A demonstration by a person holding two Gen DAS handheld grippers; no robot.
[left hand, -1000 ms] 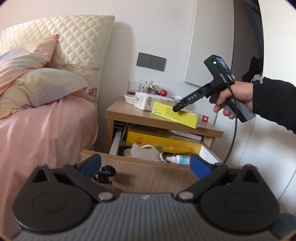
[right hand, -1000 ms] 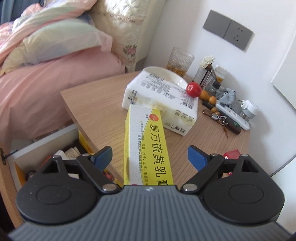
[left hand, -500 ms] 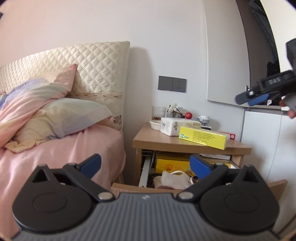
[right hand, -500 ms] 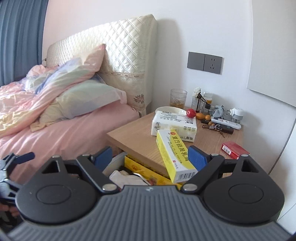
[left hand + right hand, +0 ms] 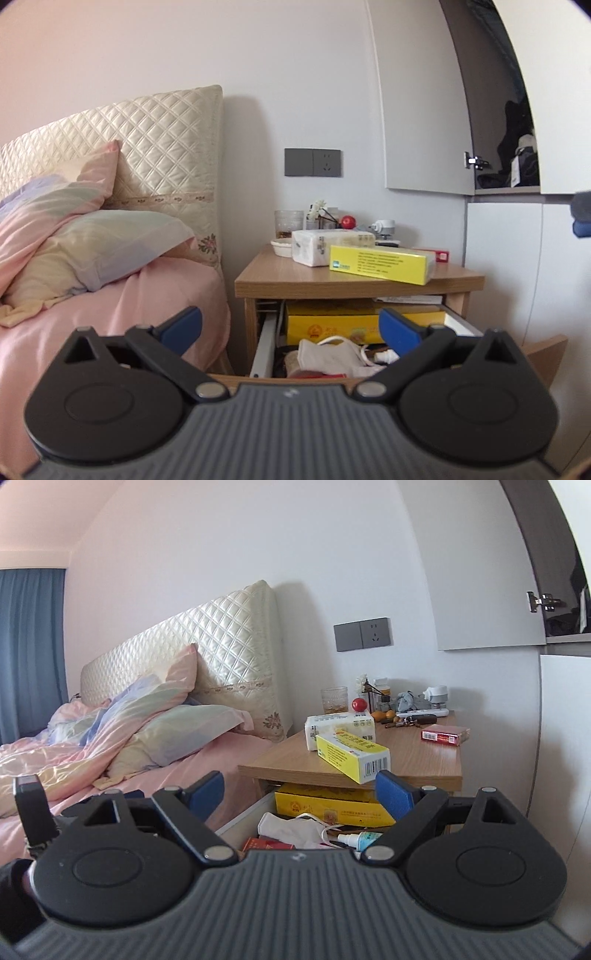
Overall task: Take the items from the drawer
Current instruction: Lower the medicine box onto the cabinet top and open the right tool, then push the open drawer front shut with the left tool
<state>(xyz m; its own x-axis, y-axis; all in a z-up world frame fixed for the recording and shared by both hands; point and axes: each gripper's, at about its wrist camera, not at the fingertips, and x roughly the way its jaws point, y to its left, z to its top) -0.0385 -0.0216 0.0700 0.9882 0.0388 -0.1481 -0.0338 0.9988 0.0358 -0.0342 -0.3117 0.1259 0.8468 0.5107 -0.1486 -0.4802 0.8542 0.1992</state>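
The nightstand's drawer (image 5: 264, 347) stands pulled out, holding a large yellow box (image 5: 332, 325), a white face mask (image 5: 328, 360) and smaller items. In the right wrist view the same yellow box (image 5: 325, 806), mask (image 5: 291, 825), a red pack (image 5: 267, 843) and a small spray bottle (image 5: 356, 837) show. A long yellow medicine box (image 5: 380, 264) (image 5: 351, 755) lies on the nightstand top, jutting over its front edge. My left gripper (image 5: 290, 328) is open and empty, held back from the drawer. My right gripper (image 5: 299, 788) is open and empty too.
The nightstand top (image 5: 417, 755) carries a tissue pack (image 5: 340, 727), a glass (image 5: 334, 699), a red ball (image 5: 358, 704), keys, a remote and a red packet (image 5: 445, 735). A bed with pink sheets (image 5: 110, 314) and pillows lies to the left. A wardrobe door (image 5: 417, 110) hangs open on the right.
Both grippers have pulled back and away from the nightstand. The right gripper left the yellow medicine box lying on the top; more of the room is now in view.
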